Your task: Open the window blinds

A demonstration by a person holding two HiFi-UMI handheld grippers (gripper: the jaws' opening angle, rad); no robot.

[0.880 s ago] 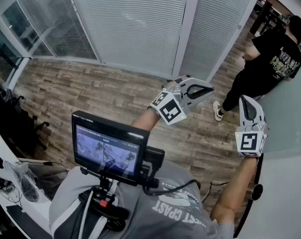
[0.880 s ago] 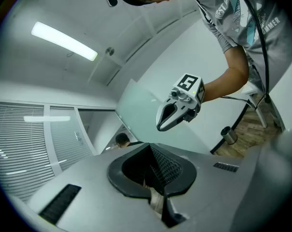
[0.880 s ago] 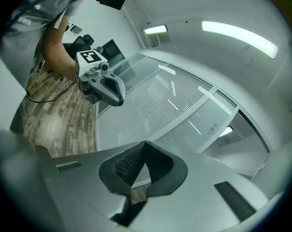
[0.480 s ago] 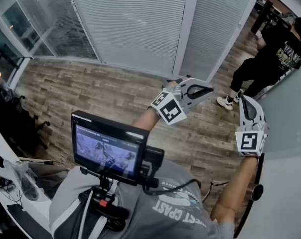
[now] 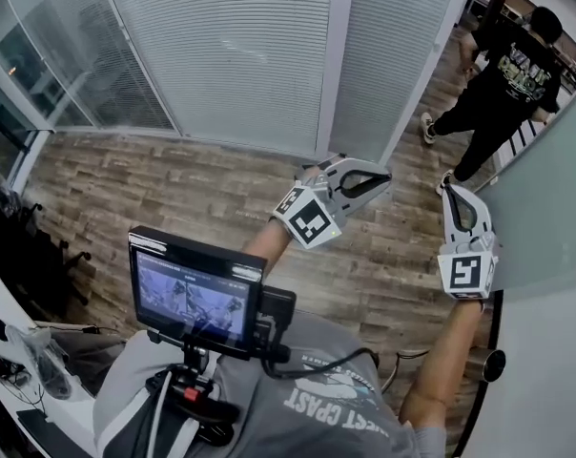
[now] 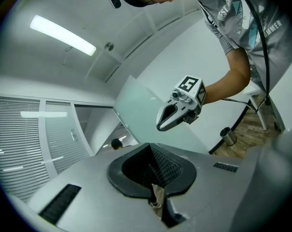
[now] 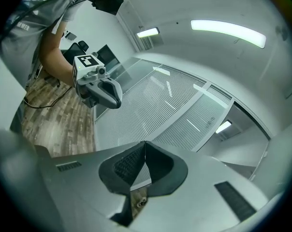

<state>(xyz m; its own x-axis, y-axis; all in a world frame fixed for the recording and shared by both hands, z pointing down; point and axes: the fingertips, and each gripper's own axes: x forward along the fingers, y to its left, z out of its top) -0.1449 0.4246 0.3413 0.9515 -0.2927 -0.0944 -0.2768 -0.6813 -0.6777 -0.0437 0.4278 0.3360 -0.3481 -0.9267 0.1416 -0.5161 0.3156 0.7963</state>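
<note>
Holding left gripper (image 5: pixel 379 176) out fwd, about level, forearm bare. Keeping right gripper (image 5: pixel 457 195) alongside on a straighter arm, tipped slightly down. Both clamped shut w/ nothing btwn: grey matte shells, black ribbed pads (image 6: pixel 166 166) meeting at a seam in a V-shaped notch. Facing blinds (image 5: pixel 236 55), well apart from both tips: white, thin horiz slats, closed flat, in tall panels w/ pale frames. Underfoot, floor (image 5: pixel 174 184) of grey-brown wood-look planks.
</note>
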